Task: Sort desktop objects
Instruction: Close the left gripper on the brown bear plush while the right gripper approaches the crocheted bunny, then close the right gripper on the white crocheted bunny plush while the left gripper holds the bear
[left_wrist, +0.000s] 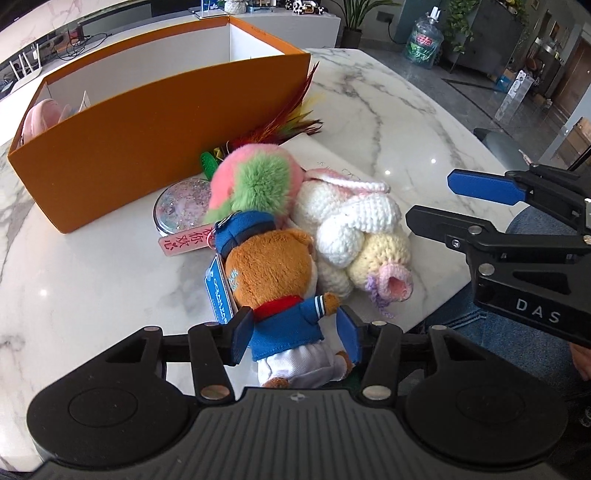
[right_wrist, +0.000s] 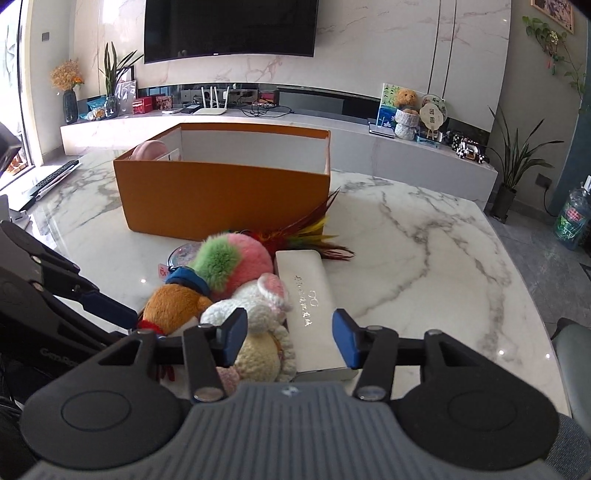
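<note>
Your left gripper (left_wrist: 297, 334) straddles the bear (left_wrist: 275, 291), jaws apart, pads not pressing. Your right gripper (right_wrist: 290, 339) stands open over the white case (right_wrist: 308, 306). Both toys lie just before the orange box (left_wrist: 147, 125).

Left gripper (left_wrist: 295, 338) angled steeply down, fingers (left_wrist: 242, 334) spread apart, pressing on nothing. Right gripper (right_wrist: 290, 339) tilted down more gently just beside it, fingers (right_wrist: 345, 341) likewise parted, gripping nothing.
</note>
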